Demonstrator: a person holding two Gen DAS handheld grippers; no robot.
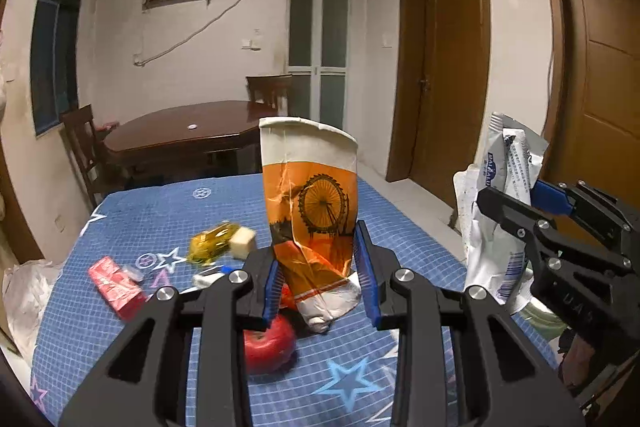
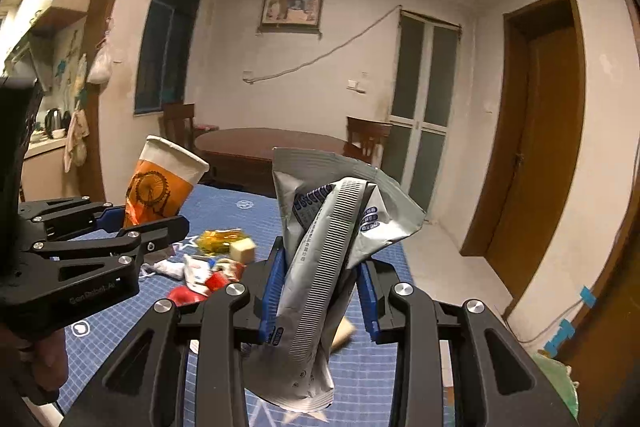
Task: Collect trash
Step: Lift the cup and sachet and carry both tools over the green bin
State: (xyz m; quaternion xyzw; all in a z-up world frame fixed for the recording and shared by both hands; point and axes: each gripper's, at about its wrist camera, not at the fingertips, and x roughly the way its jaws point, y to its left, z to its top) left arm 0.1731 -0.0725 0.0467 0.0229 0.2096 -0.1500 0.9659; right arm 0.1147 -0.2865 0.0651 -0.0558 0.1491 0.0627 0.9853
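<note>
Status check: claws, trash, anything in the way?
Left claw clamped on crushed paper cup. Right claw clamped on silver wrapper. More litter and a red apple on blue cloth.

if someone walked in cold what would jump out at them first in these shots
The crumpled orange paper cup with a ferris wheel print stands tall between the left gripper fingers, held above the blue star-patterned cloth. Just to its right, the right gripper pinches a creased silver wrapper. Below them a red apple sits on the cloth among scattered wrappers.
</note>
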